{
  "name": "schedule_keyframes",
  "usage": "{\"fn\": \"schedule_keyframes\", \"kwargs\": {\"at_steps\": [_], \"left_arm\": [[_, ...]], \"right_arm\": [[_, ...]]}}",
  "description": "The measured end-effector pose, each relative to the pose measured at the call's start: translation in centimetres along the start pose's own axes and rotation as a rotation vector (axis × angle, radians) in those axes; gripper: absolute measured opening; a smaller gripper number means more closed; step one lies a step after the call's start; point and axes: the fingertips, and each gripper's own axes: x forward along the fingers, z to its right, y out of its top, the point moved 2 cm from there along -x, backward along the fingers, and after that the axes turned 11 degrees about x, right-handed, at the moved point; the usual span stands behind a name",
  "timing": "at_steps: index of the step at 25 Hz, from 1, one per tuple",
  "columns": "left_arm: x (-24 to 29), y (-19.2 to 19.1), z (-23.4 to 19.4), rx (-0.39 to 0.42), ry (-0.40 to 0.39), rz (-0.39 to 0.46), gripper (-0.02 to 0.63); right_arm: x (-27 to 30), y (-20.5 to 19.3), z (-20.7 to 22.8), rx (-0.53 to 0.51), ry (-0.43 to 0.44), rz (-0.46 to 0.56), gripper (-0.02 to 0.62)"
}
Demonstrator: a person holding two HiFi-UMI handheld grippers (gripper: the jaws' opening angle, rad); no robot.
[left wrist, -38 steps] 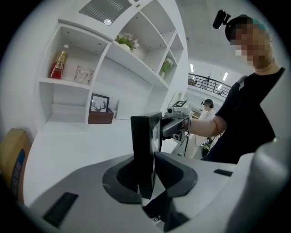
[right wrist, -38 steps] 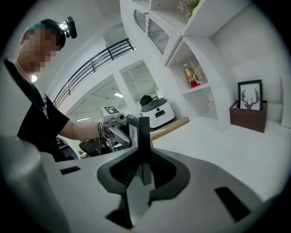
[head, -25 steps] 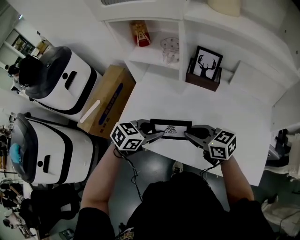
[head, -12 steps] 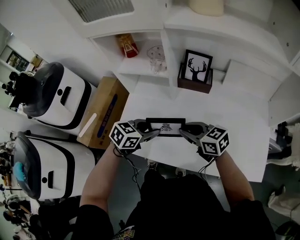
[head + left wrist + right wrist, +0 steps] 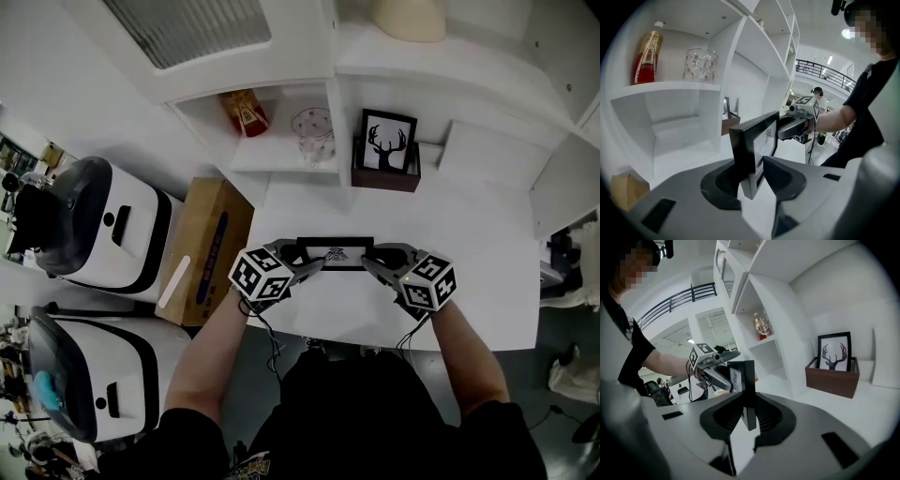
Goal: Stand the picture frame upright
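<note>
A white shelf unit (image 5: 281,155) is seen at the back of the white tabletop (image 5: 469,234). A red bottle (image 5: 246,112) and a dotted glass (image 5: 313,127) are kept on its shelf, apart from each other. Just right of the unit, a deer print in a black frame (image 5: 387,142) is propped in a brown wooden box (image 5: 384,176), well behind the work area. A cardboard box (image 5: 202,248) and two white-and-black machines (image 5: 103,225) are seen on the floor to the left of the tabletop.

The picture frame (image 5: 335,253) is held near the tabletop's front edge, between the two tools. A black border, a white sheet and a small dark motif at the centre are seen. It is kept on its long edge, nearly upright, face tilted toward the person. Contact of its lower edge with the tabletop cannot be told.

The left tool (image 5: 311,269) is closed on the frame's left end; its jaws have just been opening slightly, with the frame between them. The right tool (image 5: 372,266) is clamped narrowly on the right end.
</note>
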Motion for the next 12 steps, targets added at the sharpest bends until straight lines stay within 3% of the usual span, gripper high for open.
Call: {"fn": "schedule_keyframes", "kwargs": {"at_steps": [12], "left_arm": [[1.5, -1.9, -5.5, 0.041, -0.028, -0.007, 0.146]], "right_arm": [[4.3, 0.5, 2.9, 0.01, -0.169, -0.009, 0.069]]}}
